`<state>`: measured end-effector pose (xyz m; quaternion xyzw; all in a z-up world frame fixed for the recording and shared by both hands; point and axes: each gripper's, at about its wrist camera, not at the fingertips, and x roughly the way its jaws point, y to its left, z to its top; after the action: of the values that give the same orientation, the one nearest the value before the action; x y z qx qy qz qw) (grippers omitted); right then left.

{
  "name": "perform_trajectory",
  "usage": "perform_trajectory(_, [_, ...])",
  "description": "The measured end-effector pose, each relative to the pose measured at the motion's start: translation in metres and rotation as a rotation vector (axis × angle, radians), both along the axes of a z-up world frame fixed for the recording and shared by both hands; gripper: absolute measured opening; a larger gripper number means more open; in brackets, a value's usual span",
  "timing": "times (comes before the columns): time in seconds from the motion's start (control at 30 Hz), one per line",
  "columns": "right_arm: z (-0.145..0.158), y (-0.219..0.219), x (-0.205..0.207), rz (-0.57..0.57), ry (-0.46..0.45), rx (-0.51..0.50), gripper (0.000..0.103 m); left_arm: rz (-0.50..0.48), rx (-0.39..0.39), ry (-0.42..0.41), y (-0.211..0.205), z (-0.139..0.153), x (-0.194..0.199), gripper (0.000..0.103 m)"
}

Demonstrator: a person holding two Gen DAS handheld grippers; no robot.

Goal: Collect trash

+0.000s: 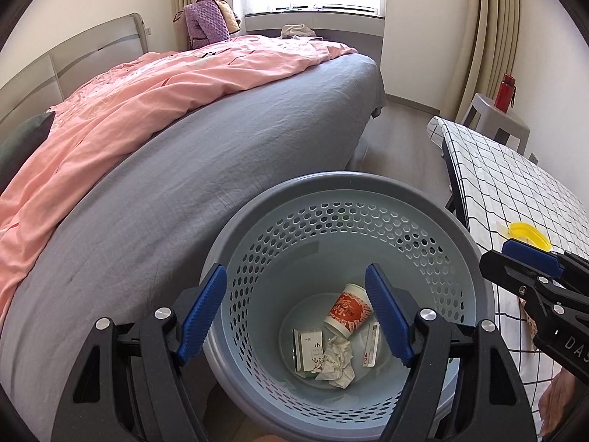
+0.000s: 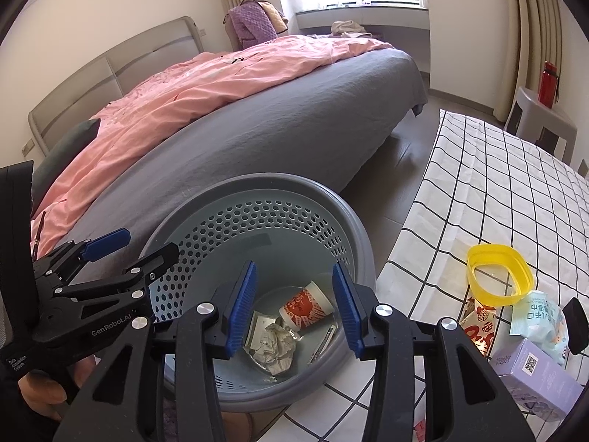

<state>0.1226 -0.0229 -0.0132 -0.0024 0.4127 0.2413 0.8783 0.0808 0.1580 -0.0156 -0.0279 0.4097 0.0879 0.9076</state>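
Both grippers hang over the trash basket (image 1: 331, 199), which stands on the floor btwn the bed (image 1: 206, 154) and the surface (image 2: 489, 191) w/ the black-and-white checked cloth.

Left gripper (image 1: 296, 313): jaws spread wide, nothing btwn them, blue pads aimed down into the basket. Right gripper (image 2: 294, 309): jaws also spread, empty, pointing into the same basket from the surface side. In the left wrist view the right gripper shows at the right edge, above the cloth; its jaws' state can't be told from there.

Basket is grey-blue w/ a perforated wall. At its bottom: a red-and-white paper cup (image 2: 305, 305) lying on its side, a crumpled white paper ball (image 2: 276, 346) just beside it, a small white carton (image 1: 309, 346) touching the paper ball, and a thin flat wrapper (image 1: 370, 346) leaning near the wall.

On the surface, near its edge by the basket: a yellow plastic ring (image 2: 498, 274), a red-and-white snack wrapper (image 2: 480, 326) partly under it, a pale blue packet (image 2: 541, 320) w/ printed text, and a lilac box (image 2: 541, 375) w/ a QR code. A small dark thing sits at the far right, too cut off to tell.

Bed has a grey sheet and a pink cover (image 1: 147, 84). A red bottle (image 1: 505, 92) stands on a grey stool (image 1: 489, 118) by the curtain.
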Motion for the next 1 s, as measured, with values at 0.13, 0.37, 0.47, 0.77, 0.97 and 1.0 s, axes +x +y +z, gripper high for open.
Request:
perform_trajectory(0.13, [0.000, 0.000, -0.002, -0.003, -0.005, -0.009, 0.045, -0.002, 0.003, -0.005, -0.002, 0.001, -0.001, 0.074])
perform_trajectory(0.37, [0.003, -0.006, -0.009, -0.023, -0.024, -0.017, 0.054, -0.007, 0.003, -0.015, -0.005, 0.004, -0.004, 0.074])
perform_trajectory(0.47, [0.005, -0.009, -0.011, -0.032, -0.028, -0.020, 0.054, -0.011, 0.002, -0.021, -0.006, 0.005, -0.006, 0.074])
perform_trajectory(0.77, [0.014, -0.021, -0.025, -0.066, -0.051, -0.029, 0.062, -0.035, 0.013, -0.056, -0.016, 0.013, -0.014, 0.075])
perform_trajectory(0.97, [0.017, -0.037, -0.039, -0.097, -0.057, -0.040, 0.069, -0.066, 0.012, -0.073, -0.027, 0.017, -0.018, 0.075])
perform_trajectory(1.0, [0.018, -0.041, -0.042, -0.105, -0.055, -0.041, 0.071, -0.072, 0.013, -0.075, -0.030, 0.017, -0.018, 0.075])
